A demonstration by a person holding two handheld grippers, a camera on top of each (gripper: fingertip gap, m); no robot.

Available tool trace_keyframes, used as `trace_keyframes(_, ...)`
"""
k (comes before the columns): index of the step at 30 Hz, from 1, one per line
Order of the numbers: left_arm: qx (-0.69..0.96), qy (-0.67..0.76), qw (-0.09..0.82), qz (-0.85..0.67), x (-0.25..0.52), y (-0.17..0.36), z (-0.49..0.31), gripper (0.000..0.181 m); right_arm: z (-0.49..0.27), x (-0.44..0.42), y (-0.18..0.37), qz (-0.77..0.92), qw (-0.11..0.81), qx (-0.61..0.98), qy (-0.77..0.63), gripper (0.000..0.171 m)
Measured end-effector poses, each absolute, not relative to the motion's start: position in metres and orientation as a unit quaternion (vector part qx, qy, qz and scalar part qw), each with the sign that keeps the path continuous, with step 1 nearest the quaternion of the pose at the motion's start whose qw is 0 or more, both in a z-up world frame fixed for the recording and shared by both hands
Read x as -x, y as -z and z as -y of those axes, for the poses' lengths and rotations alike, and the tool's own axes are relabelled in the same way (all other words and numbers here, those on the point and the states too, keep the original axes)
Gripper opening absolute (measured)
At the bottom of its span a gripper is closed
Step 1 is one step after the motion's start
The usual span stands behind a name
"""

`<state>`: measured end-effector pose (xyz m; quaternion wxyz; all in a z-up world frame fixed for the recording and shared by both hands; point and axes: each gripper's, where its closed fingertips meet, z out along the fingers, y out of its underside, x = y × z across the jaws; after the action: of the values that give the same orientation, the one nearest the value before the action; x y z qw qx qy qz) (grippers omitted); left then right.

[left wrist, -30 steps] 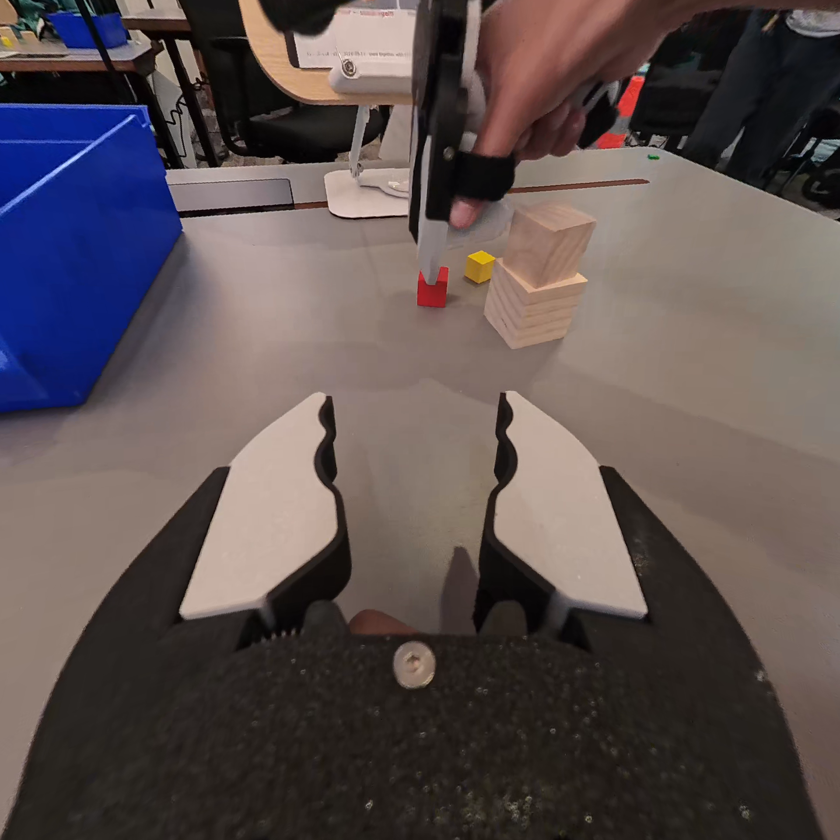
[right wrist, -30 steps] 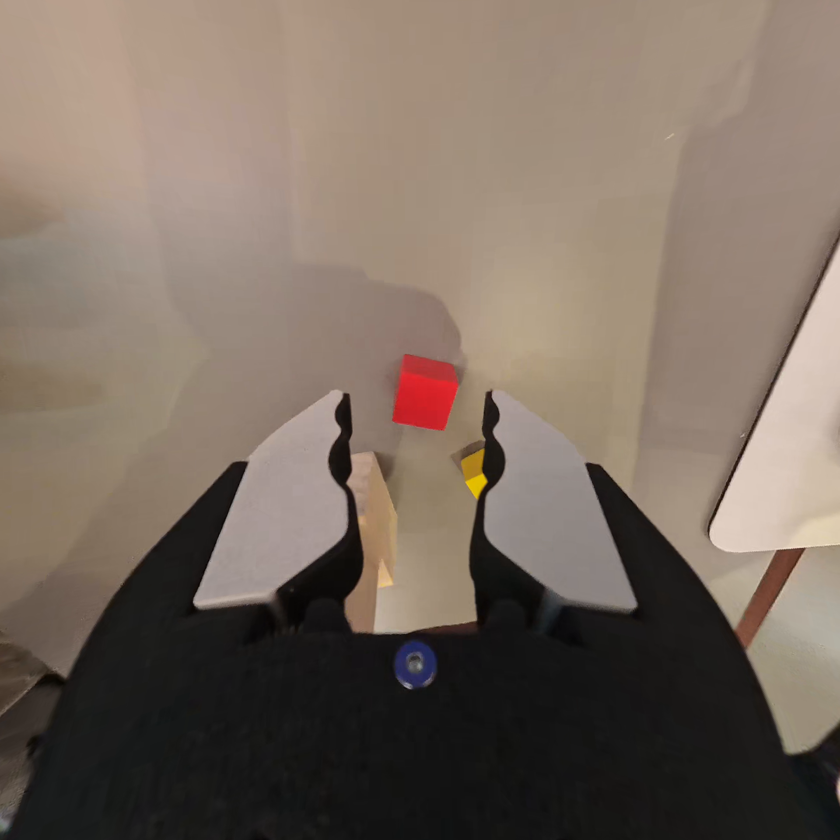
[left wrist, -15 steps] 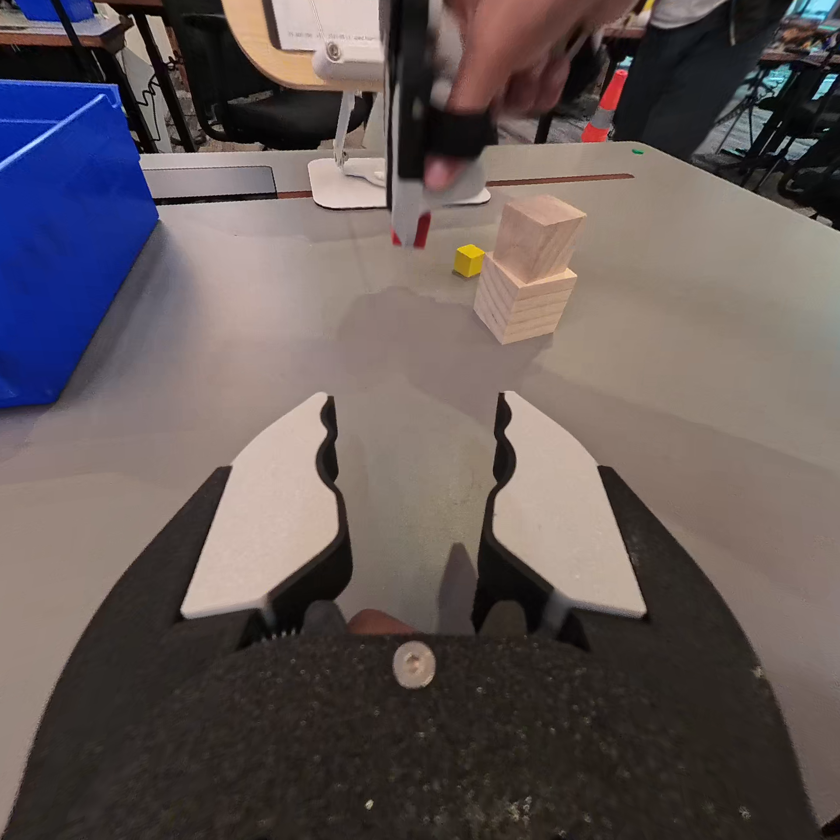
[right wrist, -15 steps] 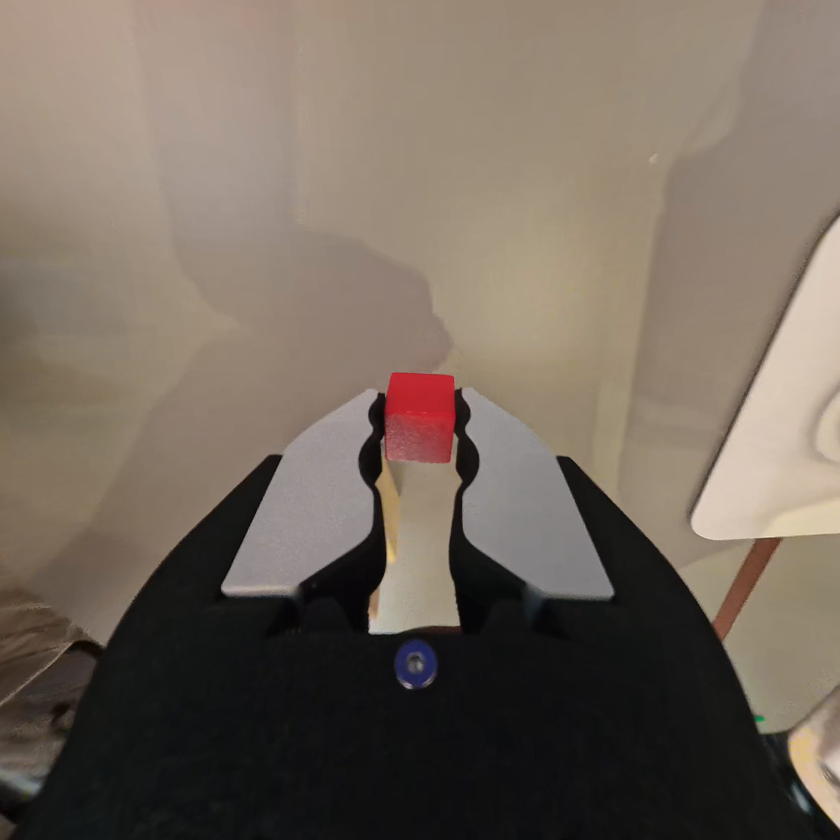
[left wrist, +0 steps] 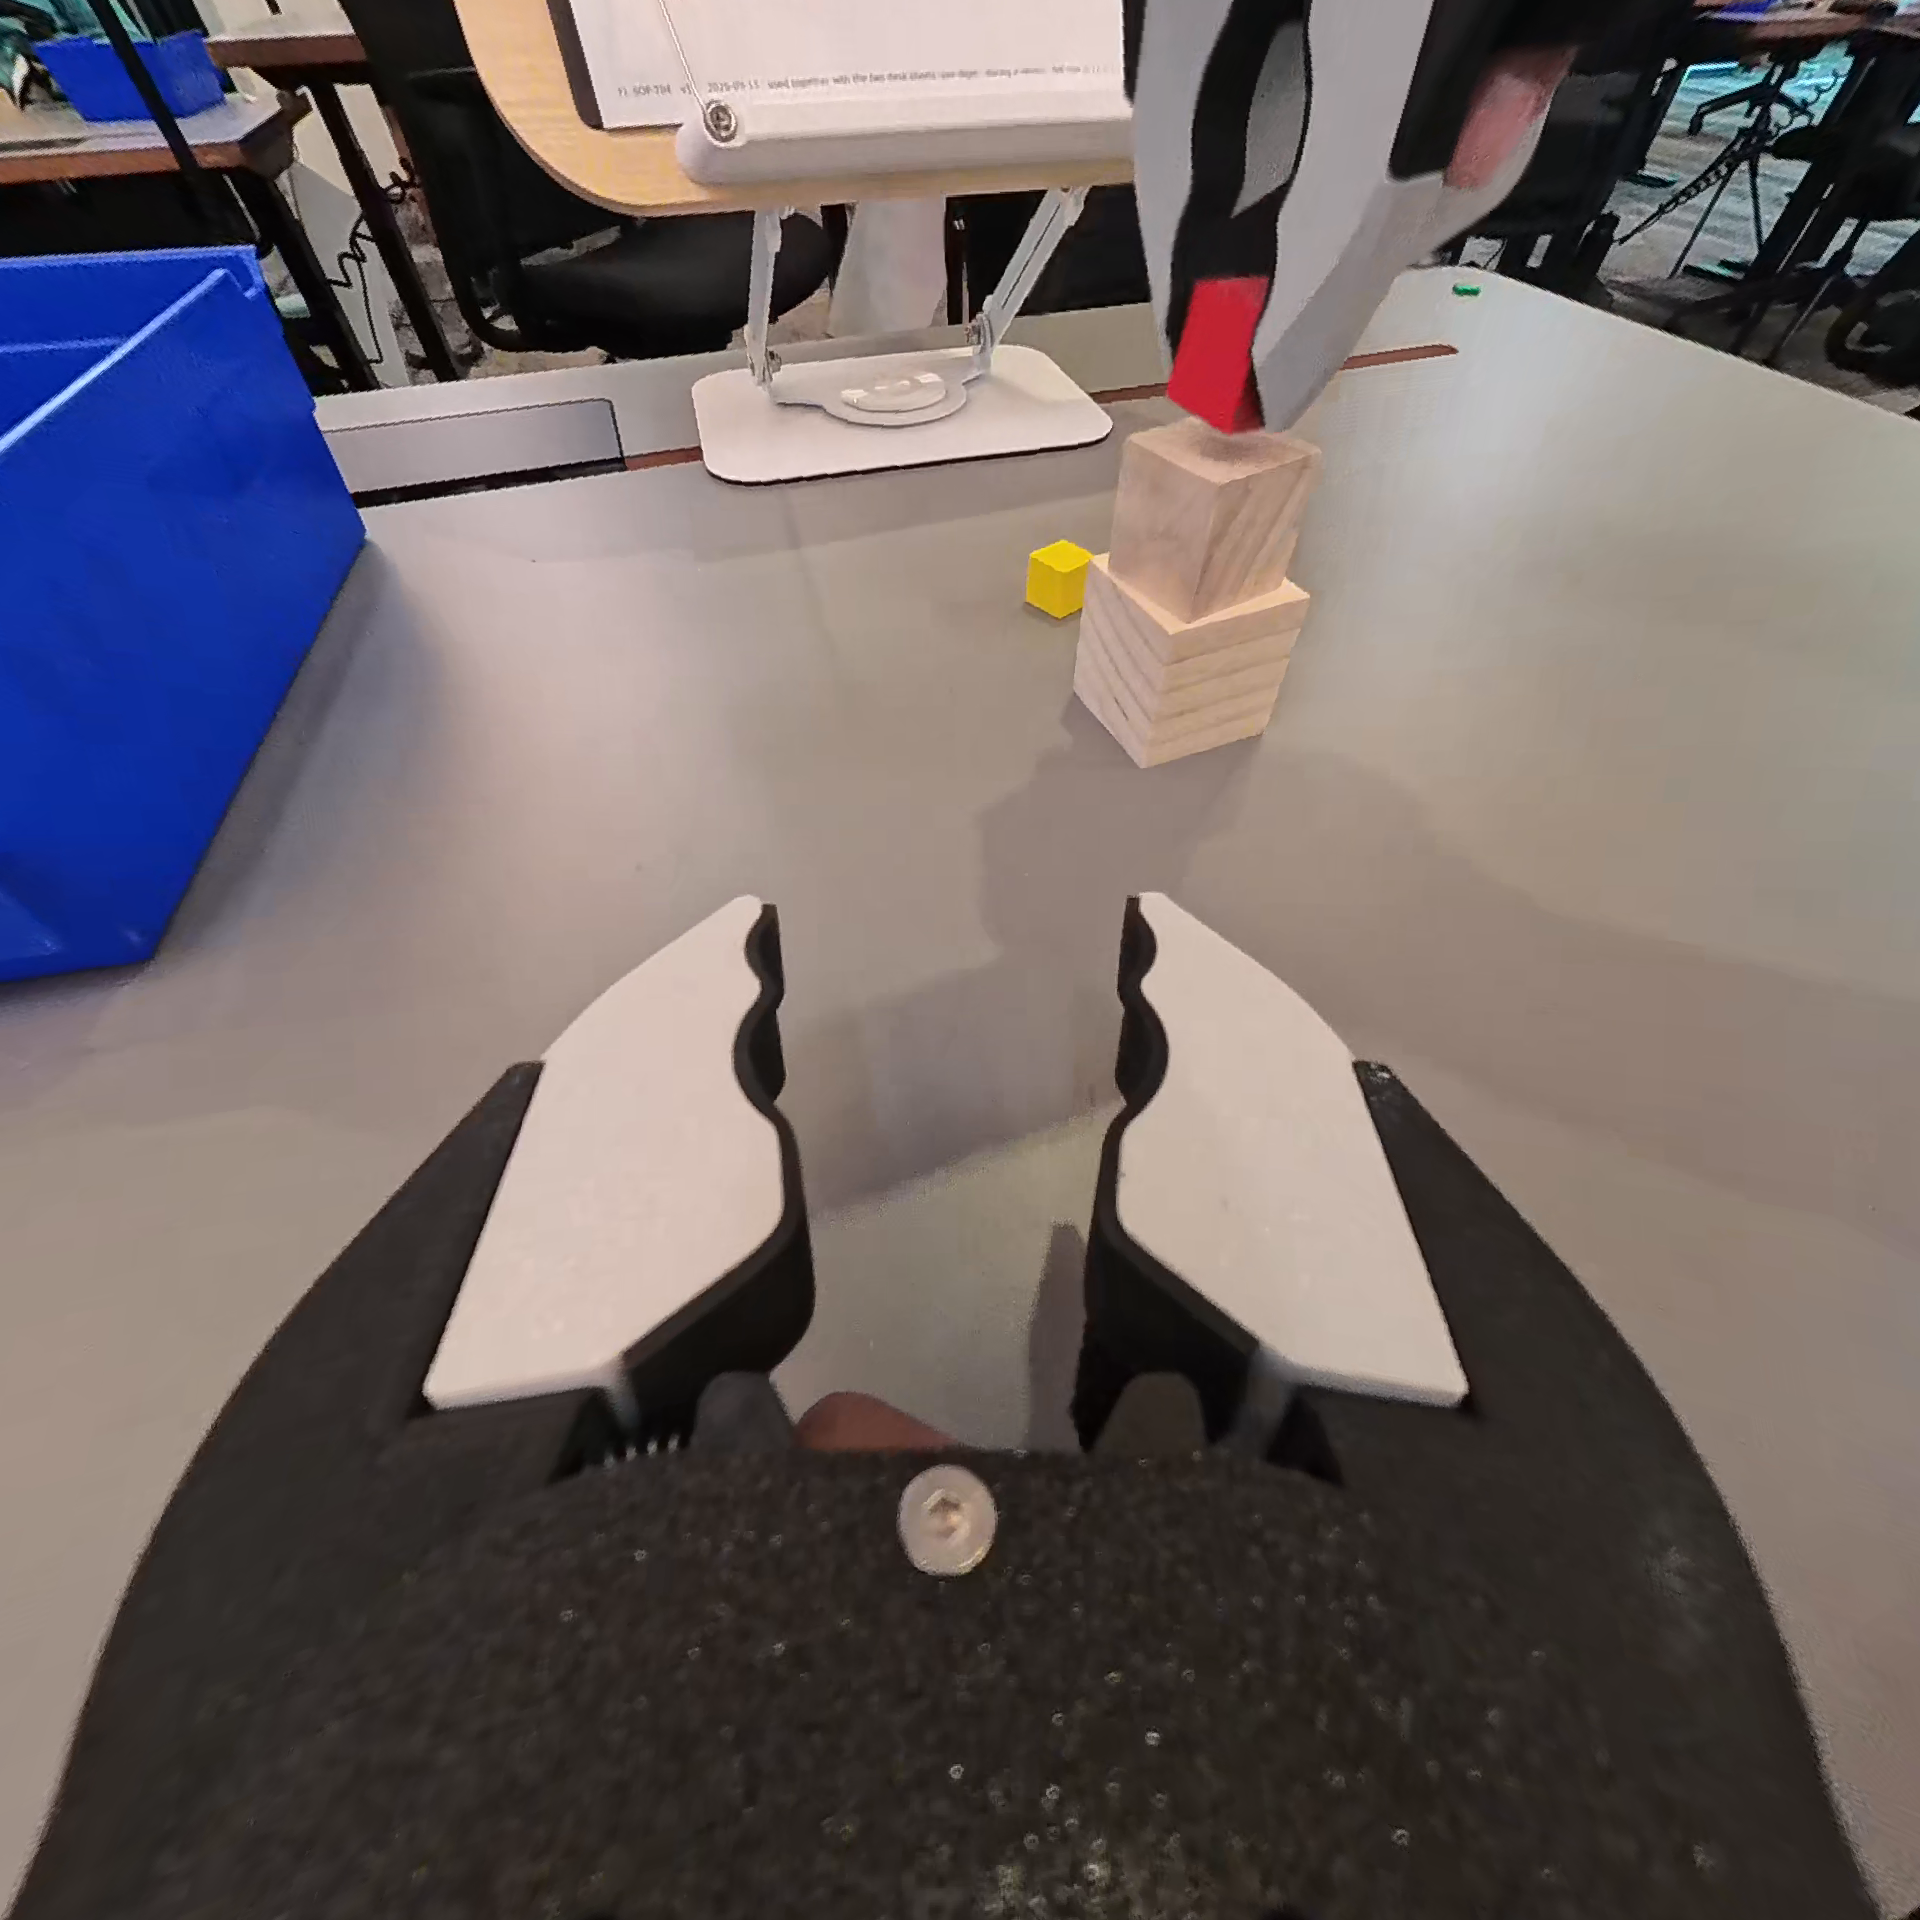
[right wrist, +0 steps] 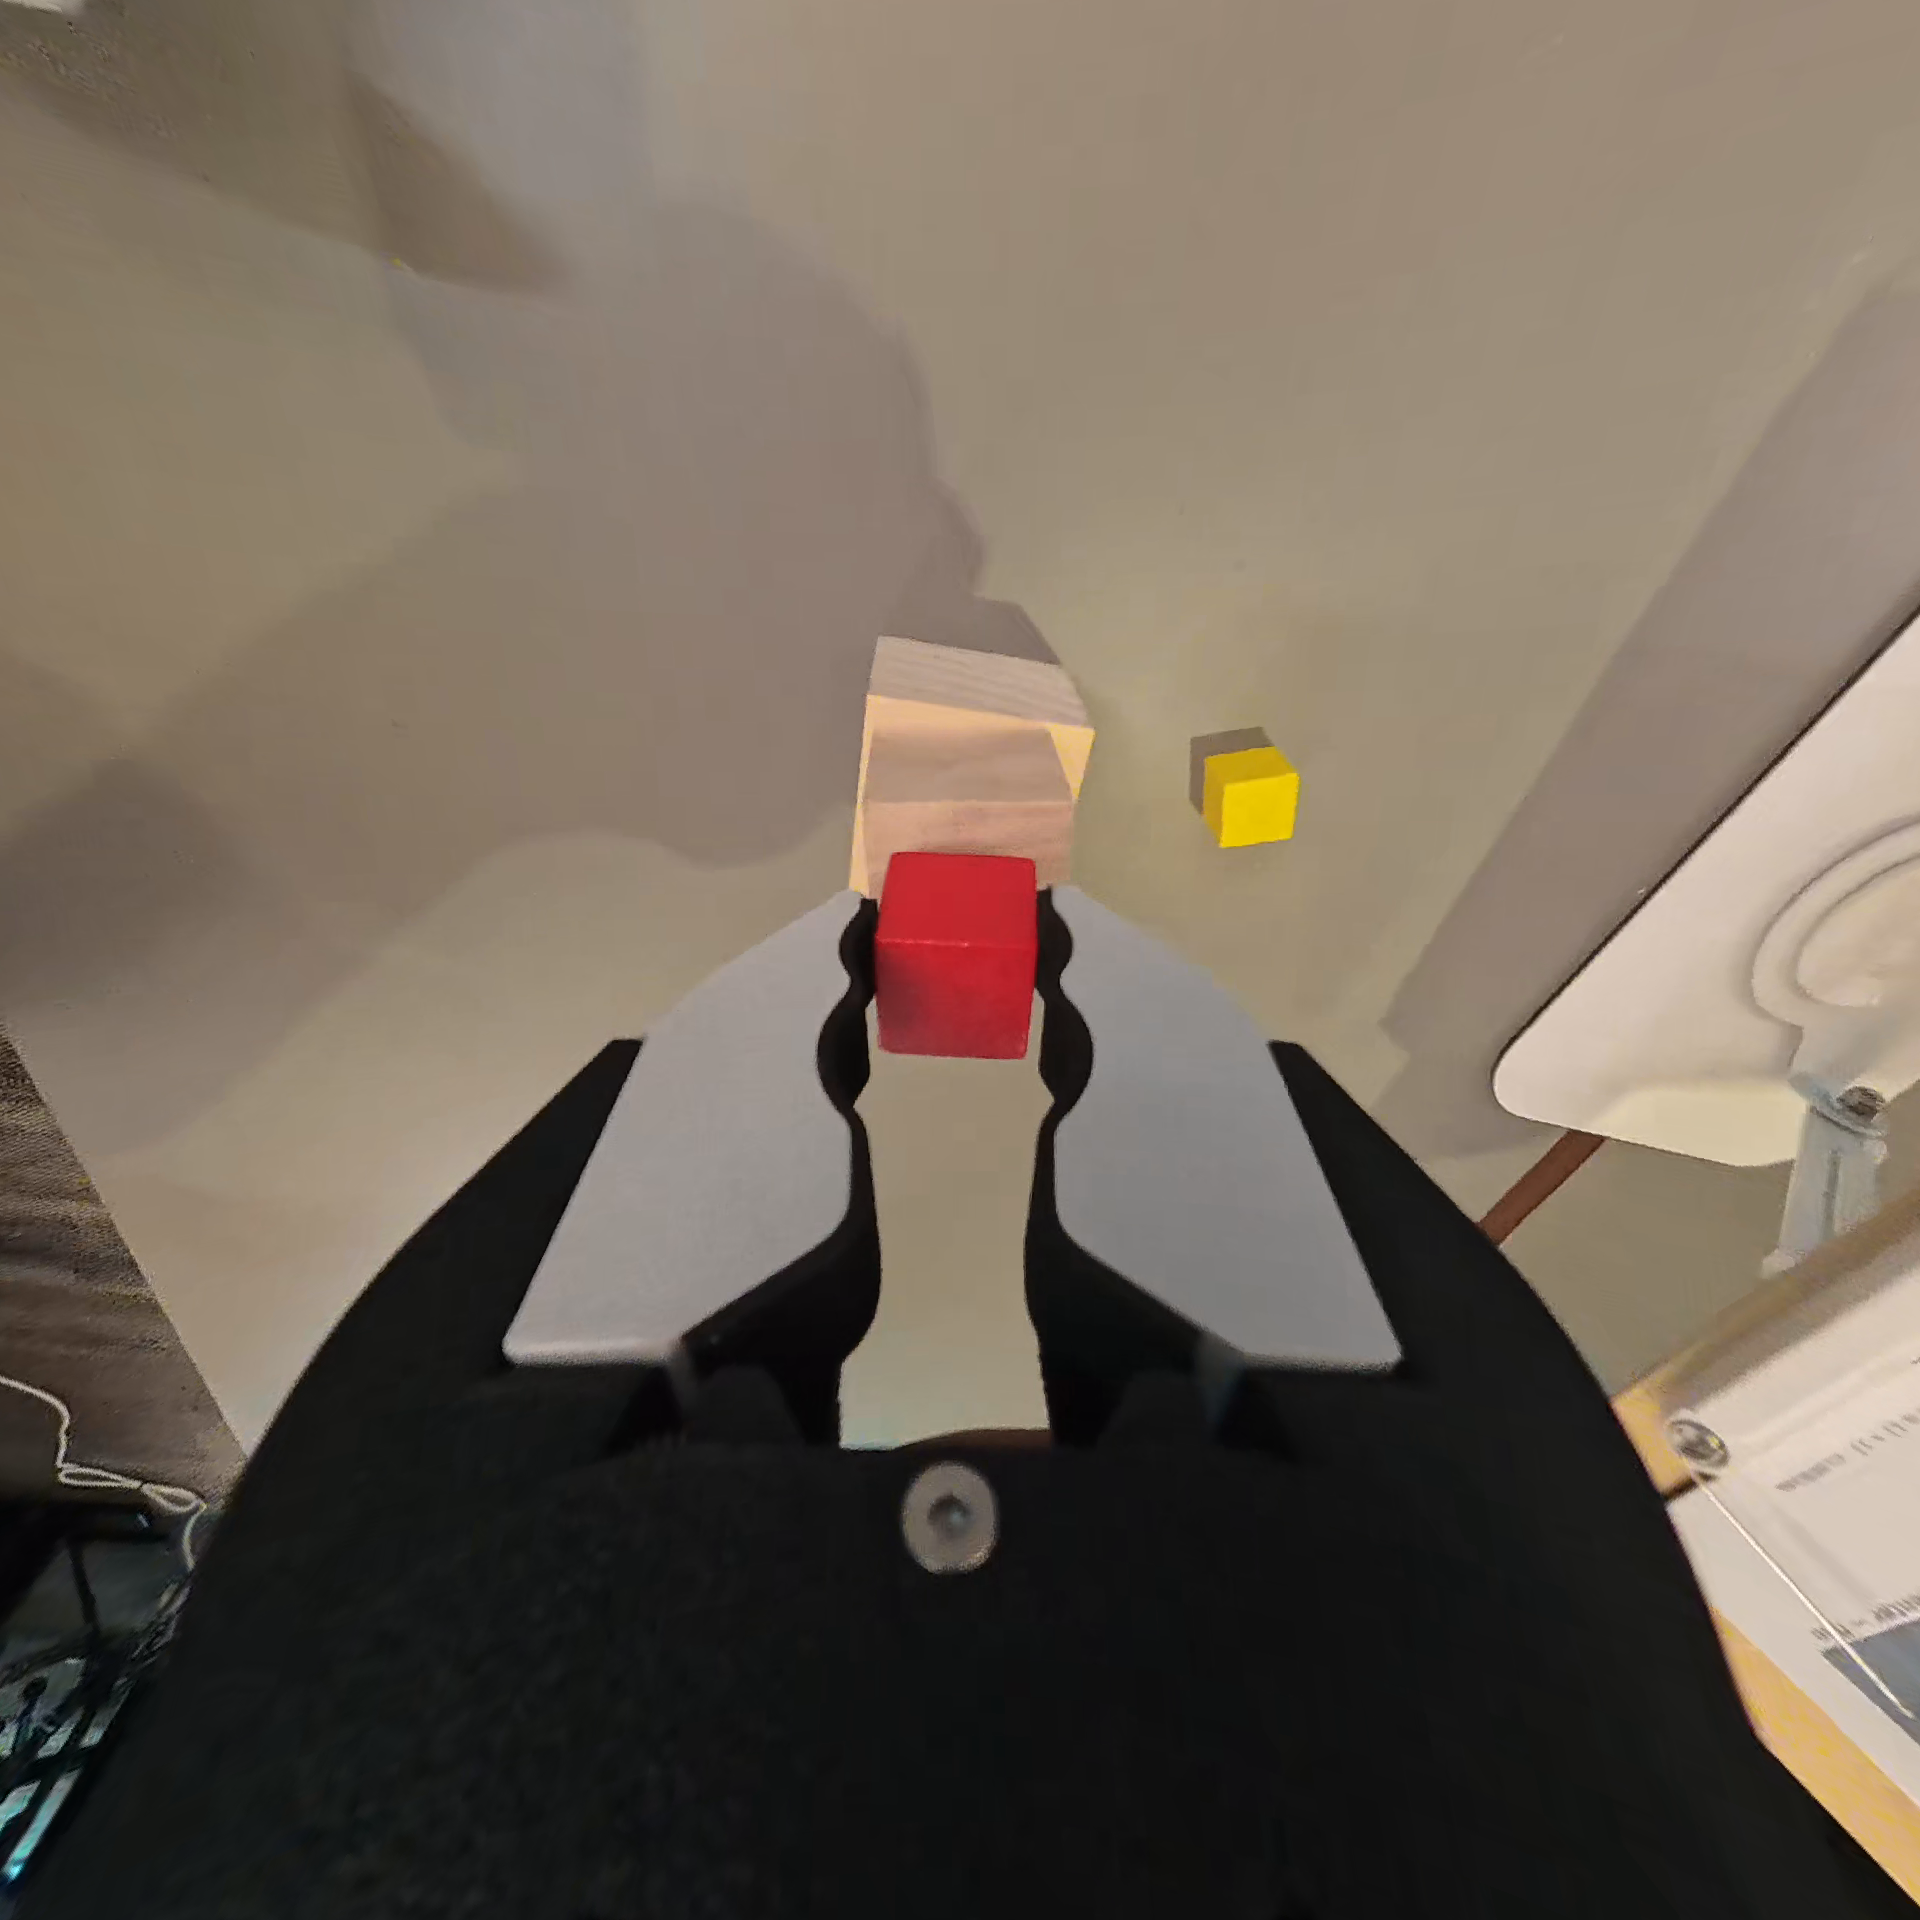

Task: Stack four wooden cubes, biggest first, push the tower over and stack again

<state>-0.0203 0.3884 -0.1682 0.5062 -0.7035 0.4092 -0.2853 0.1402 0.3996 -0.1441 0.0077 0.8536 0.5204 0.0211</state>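
Observation:
A big layered wooden cube [left wrist: 1184, 681] stands on the grey table with a smaller plain wooden cube [left wrist: 1205, 520] on top of it. My right gripper [right wrist: 954, 914] is shut on a small red cube [right wrist: 956, 951]. In the left wrist view the red cube [left wrist: 1214, 355] hangs tilted just above the plain cube's top, between the right gripper's fingers [left wrist: 1309, 343]. A smaller yellow cube [left wrist: 1058, 579] lies on the table beside the stack; it also shows in the right wrist view [right wrist: 1252, 795]. My left gripper [left wrist: 951, 920] is open and empty, low over the table, well short of the stack.
A blue bin [left wrist: 135, 582] stands at the left. A white stand base [left wrist: 904, 410] with a clipboard-like board [left wrist: 831, 94] above it sits behind the stack. Chairs and desks lie beyond the table's far edge. A person's fingers [left wrist: 1496, 114] hold the right gripper.
My right gripper closed on the red cube on the table, lifted it and carried it right to just above the two-cube stack. My left gripper stayed open and hardly moved.

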Motion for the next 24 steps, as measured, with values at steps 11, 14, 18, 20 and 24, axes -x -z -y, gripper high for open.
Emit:
trace_keyframes(11, 0.703, 0.276, 0.504, -0.419, 0.018, 0.171, -0.387, 0.062, -0.396, -0.136, 0.150, -0.508, 0.013, -0.861, -0.005, 0.030)
trace_keyframes(14, 0.700, 0.276, 0.507, -0.420, 0.018, 0.170, -0.386, 0.061, -0.398, -0.137, 0.149, -0.502, 0.004, -0.865, -0.008, 0.039)
trace_keyframes(18, 0.700, 0.275, 0.506, -0.421, 0.018, 0.170, -0.386, 0.061, -0.402, -0.135, 0.130, -0.491, -0.049, -0.870, -0.004, 0.044)
trace_keyframes(20, 0.700, 0.276, 0.507, -0.421, 0.018, 0.170, -0.386, 0.061, -0.403, -0.137, 0.113, -0.477, -0.093, -0.874, -0.002, 0.047)
trace_keyframes(24, 0.699, 0.277, 0.507, -0.421, 0.018, 0.169, -0.386, 0.061, -0.396, -0.149, 0.082, -0.438, -0.192, -0.878, 0.011, 0.049)
